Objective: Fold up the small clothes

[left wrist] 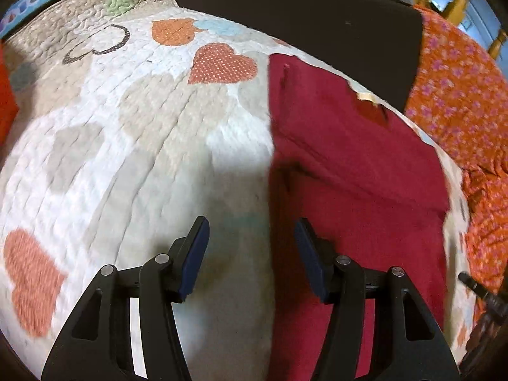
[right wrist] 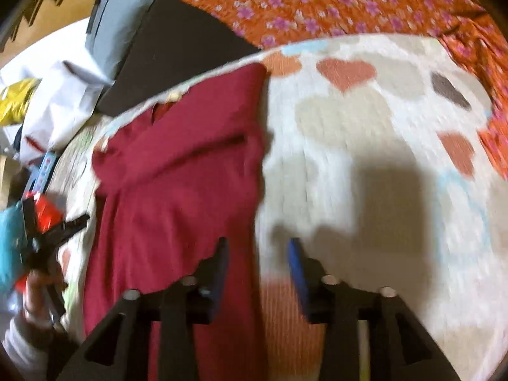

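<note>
The dark red garment (left wrist: pixel 355 171) lay on the heart-patterned quilt (left wrist: pixel 133 146), already narrowed into a long strip running from near you to the far edge, its collar end far. Your left gripper (left wrist: pixel 250 238) hung above the strip's left edge with its jaws apart, gripping nothing. Your right gripper (right wrist: pixel 257 254) hung above the strip's right edge, jaws likewise apart; a loose scalloped bit of cloth lay against its left finger (right wrist: pixel 220 270), though nothing was pinched. Beyond the quilt sat an orange flowered cloth (right wrist: pixel 317 3) and a dark cushion (left wrist: pixel 317 22). I judge the risk was this: closing either gripper on only the top layer would peel the fold open, and both views were blurred, so a rushed grab could drag the strip askew. A printed box (left wrist: pixel 28 9) sat far left; no writing was readable.
</note>
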Demonstrator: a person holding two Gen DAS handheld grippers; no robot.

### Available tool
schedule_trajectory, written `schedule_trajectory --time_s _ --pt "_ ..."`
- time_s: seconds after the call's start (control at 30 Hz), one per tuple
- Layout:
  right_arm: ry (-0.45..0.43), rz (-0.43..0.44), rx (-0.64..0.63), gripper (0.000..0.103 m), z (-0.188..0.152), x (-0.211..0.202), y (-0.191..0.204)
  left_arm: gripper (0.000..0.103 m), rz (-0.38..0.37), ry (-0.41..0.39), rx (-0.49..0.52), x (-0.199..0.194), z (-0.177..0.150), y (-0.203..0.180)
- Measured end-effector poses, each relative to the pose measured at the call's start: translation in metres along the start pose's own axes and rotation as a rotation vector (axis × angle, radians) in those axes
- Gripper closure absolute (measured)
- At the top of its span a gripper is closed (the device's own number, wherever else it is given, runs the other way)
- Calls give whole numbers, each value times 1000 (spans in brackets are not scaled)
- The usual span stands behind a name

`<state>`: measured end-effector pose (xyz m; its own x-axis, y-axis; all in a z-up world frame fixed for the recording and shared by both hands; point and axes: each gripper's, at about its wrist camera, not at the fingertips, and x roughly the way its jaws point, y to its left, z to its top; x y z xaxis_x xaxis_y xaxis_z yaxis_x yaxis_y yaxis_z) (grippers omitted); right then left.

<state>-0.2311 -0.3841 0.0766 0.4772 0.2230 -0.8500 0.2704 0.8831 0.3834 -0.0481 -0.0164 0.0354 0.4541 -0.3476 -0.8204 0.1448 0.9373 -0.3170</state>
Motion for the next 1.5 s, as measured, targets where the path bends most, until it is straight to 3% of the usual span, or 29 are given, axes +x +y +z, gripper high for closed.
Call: schedule_trajectory --time_s 0.17,0.33,0.37,0.4,0.5,0.63,0.67,0.73,0.77,0.83,0.87,1.13,1.17,1.2,1.27,1.43,1.5 --pt "86 44 -16 59 -59 -11 7 47 -32 38 37 -30 -43 -13" --pt "113 95 -13 60 -80 5 11 47 -55 120 40 -37 -92 -16" --pt "115 88 -26 79 -83 11 11 47 -55 137 34 -35 -97 -15" --pt "110 73 -34 88 -86 15 12 47 -58 148 30 -35 -105 -15" --pt "76 71 -50 98 -91 1 12 47 -54 136 53 -44 -115 -16" --pt "54 -46 -44 99 -93 -13 0 47 -50 120 59 -45 -123 -15" --pt "64 -43 -24 99 -93 -12 -3 47 -38 114 72 -44 -124 -17" --pt "45 59 52 99 -96 -20 -9 47 -11 109 103 -46 -127 -25" --pt "35 107 82 97 -99 -25 -11 47 -6 109 111 -46 -127 -24" --pt "25 117 53 79 -103 -32 -3 46 17 111 124 -44 -131 -27" --pt "22 92 20 58 -105 -34 3 46 24 110 129 -43 -131 -27" --pt "113 68 -28 54 -122 -8 19 42 49 105 170 -44 -140 -33" --pt "113 73 -32 57 -125 -4 21 42 50 106 173 -45 -141 -33" --pt "89 68 -47 73 -126 -3 24 42 49 107 173 -46 -142 -32" --pt "76 89 -76 93 -127 -2 27 42 46 111 169 -47 -143 -31" --pt "74 69 -88 94 -124 -8 25 41 29 129 132 -53 -150 -28" --pt "81 68 -82 94 -125 -8 26 36 11 143 108 -55 -154 -27"
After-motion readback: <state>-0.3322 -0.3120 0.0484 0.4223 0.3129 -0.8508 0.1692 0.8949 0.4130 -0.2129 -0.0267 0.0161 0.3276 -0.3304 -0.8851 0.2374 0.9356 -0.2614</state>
